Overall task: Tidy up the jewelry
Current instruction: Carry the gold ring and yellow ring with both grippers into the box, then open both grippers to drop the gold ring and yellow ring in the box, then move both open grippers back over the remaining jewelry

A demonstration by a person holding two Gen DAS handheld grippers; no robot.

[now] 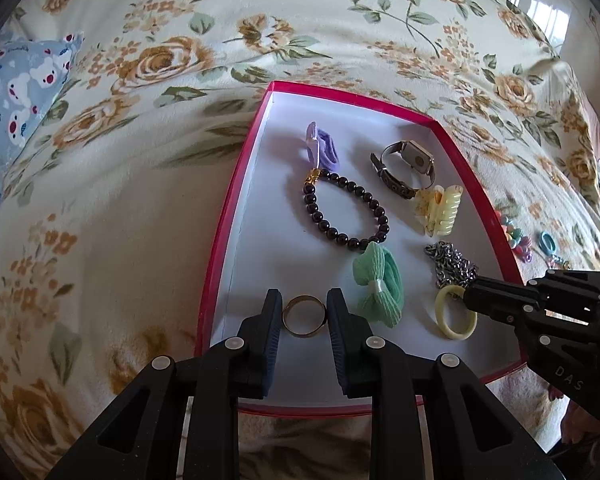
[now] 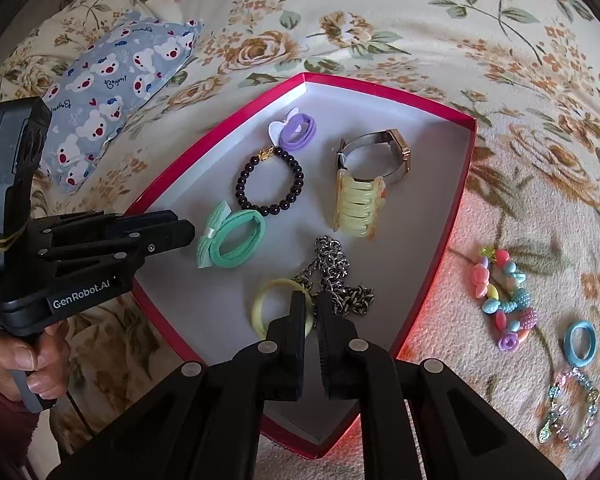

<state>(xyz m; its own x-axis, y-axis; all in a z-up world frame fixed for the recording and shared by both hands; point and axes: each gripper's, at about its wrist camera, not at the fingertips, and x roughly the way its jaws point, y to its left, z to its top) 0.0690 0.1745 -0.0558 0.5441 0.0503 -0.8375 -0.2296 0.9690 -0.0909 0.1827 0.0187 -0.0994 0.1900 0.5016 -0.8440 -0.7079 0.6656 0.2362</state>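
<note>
1. The left gripper (image 1: 304, 312) has its fingers spread on both sides of the gold ring (image 1: 303, 315), which lies flat in the red box (image 1: 220, 240)
2. The right gripper (image 2: 311, 312) pinches the rim of the yellow ring (image 2: 270, 304), beside the chain (image 2: 336, 276)

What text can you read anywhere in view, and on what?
"GenRobot.AI": on the left hand-held gripper body.
"DAS": partial, on the right hand-held gripper body.
Script on the blue bear-print pillow: too small and warped to read.
Watch face: nothing legible.
</note>
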